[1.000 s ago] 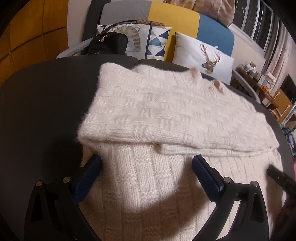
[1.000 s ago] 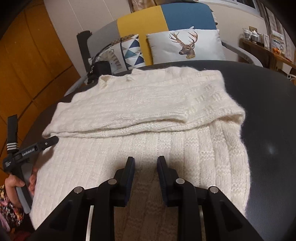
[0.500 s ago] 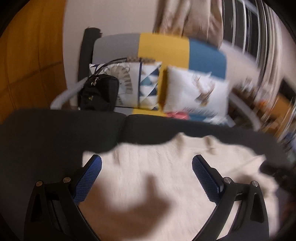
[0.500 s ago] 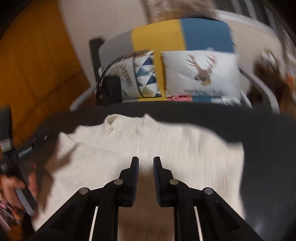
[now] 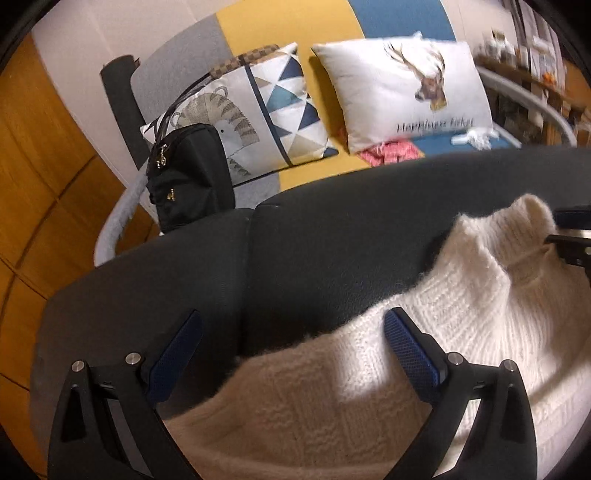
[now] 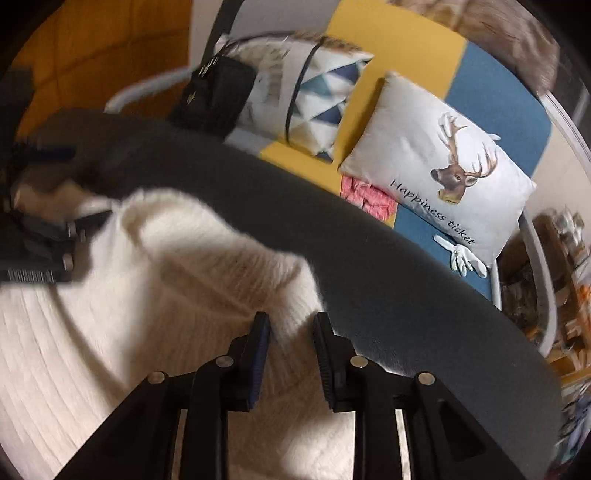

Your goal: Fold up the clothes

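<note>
1. Left gripper [image 5: 291,332] stood with its jaws wide apart, nothing clamped; its blue pads [image 5: 410,354] hung over the near edge of the sweater [image 5: 461,321].
2. Right gripper [image 6: 290,332] had its jaws drawn near together, having just been closing. Knit showed in the narrow gap, but whether the pads pressed it could not be told.
3. The cream sweater lay on the dark table [image 5: 314,251], filling the left wrist view from 6 to 3 o'clock, its collar [image 5: 524,214] raised at about 3 o'clock. In the right wrist view it spread from 6 round to 10 o'clock.
4. Each gripper intruded on the other's view: the right one's dark tip at the 3 o'clock edge, just beside the collar; the left one, blurred, at 9 o'clock, on the sweater's far edge.
5. Bare table surface curved beyond the sweater, between it and the sofa [image 5: 332,33].
6. On the sofa, towards 11 o'clock: a black bag [image 5: 188,173] leaning against a tiger-and-triangle cushion [image 5: 258,110].
7. Towards 1 o'clock: a white deer cushion [image 5: 406,88], a pink cloth [image 5: 388,151] tucked under its lower corner, a small white object [image 5: 472,138] beside it.
8. Farthest right: cluttered shelves [image 5: 532,74], too blurred to read.
</note>
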Demonstrator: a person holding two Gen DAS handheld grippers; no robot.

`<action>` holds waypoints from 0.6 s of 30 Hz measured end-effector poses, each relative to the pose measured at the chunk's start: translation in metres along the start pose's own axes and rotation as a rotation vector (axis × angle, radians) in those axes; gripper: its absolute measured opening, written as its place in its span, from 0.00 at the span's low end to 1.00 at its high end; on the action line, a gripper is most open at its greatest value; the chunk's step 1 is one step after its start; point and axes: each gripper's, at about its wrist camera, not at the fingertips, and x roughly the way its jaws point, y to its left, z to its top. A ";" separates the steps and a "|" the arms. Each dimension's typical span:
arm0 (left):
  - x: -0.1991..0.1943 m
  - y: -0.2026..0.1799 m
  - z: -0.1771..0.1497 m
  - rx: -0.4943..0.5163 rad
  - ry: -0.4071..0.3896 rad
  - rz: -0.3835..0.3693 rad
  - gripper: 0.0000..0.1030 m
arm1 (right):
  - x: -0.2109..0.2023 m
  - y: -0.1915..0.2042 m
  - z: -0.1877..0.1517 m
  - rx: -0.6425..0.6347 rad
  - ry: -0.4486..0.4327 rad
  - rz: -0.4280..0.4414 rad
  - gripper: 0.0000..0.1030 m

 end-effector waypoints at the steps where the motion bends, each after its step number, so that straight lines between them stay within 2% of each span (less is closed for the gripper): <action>1: 0.002 0.004 -0.001 -0.024 0.004 -0.015 1.00 | 0.002 -0.006 -0.001 0.043 -0.010 -0.006 0.07; 2: 0.003 0.007 -0.001 -0.048 0.006 -0.021 1.00 | 0.003 -0.013 -0.003 0.085 -0.020 -0.011 0.06; 6: -0.001 0.000 -0.005 -0.042 -0.029 0.056 1.00 | 0.011 -0.041 -0.013 0.262 -0.049 0.016 0.05; 8: -0.003 -0.006 -0.006 -0.016 -0.043 0.093 1.00 | 0.011 -0.043 -0.012 0.252 -0.047 0.033 0.06; 11: -0.006 -0.010 -0.006 0.008 -0.058 0.124 1.00 | 0.003 -0.040 -0.006 0.229 -0.038 0.059 0.16; 12: -0.004 -0.007 -0.003 0.008 -0.057 0.120 1.00 | -0.005 -0.036 -0.005 0.229 -0.061 0.076 0.20; 15: -0.011 0.000 -0.001 -0.011 -0.056 0.109 1.00 | -0.029 -0.012 -0.005 0.207 -0.139 0.208 0.21; 18: -0.032 0.012 -0.002 -0.068 -0.098 0.126 1.00 | -0.038 0.024 0.008 0.092 -0.141 0.295 0.22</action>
